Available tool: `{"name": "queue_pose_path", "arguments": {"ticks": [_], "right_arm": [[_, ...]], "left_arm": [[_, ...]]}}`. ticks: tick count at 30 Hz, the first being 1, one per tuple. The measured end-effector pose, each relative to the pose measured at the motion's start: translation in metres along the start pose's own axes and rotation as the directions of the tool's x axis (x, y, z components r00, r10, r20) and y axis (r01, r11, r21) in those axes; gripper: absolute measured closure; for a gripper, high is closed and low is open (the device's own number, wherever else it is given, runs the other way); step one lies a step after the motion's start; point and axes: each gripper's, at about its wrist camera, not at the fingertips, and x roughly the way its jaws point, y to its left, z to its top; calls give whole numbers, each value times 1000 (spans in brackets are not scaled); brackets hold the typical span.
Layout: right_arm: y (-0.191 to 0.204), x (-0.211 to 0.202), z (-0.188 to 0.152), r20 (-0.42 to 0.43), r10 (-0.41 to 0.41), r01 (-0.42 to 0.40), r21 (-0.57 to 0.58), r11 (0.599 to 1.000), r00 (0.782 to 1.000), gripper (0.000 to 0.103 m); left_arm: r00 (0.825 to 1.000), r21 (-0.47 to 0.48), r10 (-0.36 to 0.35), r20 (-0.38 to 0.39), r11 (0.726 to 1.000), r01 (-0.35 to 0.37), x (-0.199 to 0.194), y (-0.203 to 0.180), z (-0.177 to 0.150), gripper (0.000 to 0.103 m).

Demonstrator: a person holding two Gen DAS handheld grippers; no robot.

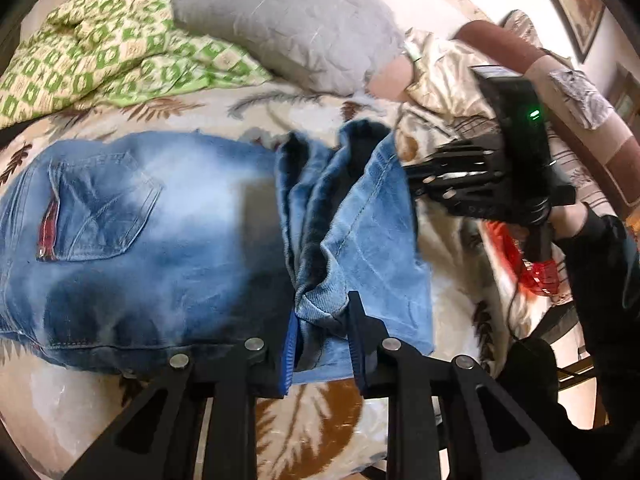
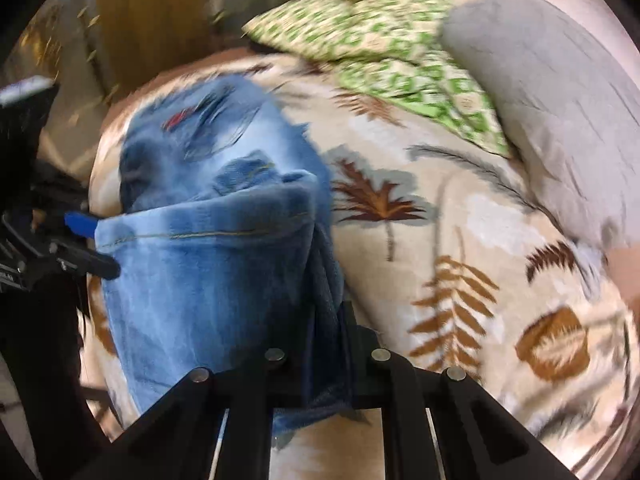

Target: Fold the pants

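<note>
Faded blue jeans (image 1: pixel 160 240) lie on a leaf-print bedspread (image 1: pixel 312 420), back pocket at the left. The leg ends (image 1: pixel 360 240) are lifted and doubled over toward the seat. My left gripper (image 1: pixel 322 344) is shut on the bunched leg hem at its near corner. My right gripper (image 2: pixel 326 360) is shut on the other corner of the leg fabric (image 2: pixel 208 272), which hangs in a fold across the right wrist view. The right gripper also shows in the left wrist view (image 1: pixel 416 182), at the far edge of the leg ends. The left gripper shows in the right wrist view (image 2: pixel 90 244), at the fold's left corner.
A green patterned blanket (image 1: pixel 100 64) and a grey pillow (image 1: pixel 288 24) lie at the head of the bed. A cream cushion (image 1: pixel 444 76) lies at the right. A wooden panel (image 2: pixel 152 20) stands beyond the bed. Bare bedspread (image 2: pixel 460 260) lies right of the jeans.
</note>
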Motion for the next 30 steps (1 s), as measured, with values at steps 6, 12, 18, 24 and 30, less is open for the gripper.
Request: {"name": "queue_pose_path", "arguments": {"ticks": [6,12,18,24,30], "right_arm": [[-11,49,4,-90,-52,62,118,991,995,94],[-7,32,10,-64,-77,84,119,989,995,79],[11,-21,-11,89,-96,85,123,989,991,11],[49,-28,-37,98,-86,71,153,986,991,11],[74,-6,-58,86,-13,-10,270,963,996,12]], "left_arm": [[996,-104,12,-90,994,-22,35,35,-20,77],[1000,-133,-7,-25,991,4,4,41,-15,21],[998,-64,54,36,997,-52,-6,33,27,18],[991,-4,131,-9,991,-131,43,20,73,18],[976,22,196,-95,981,-195,96,16,87,32]]}}
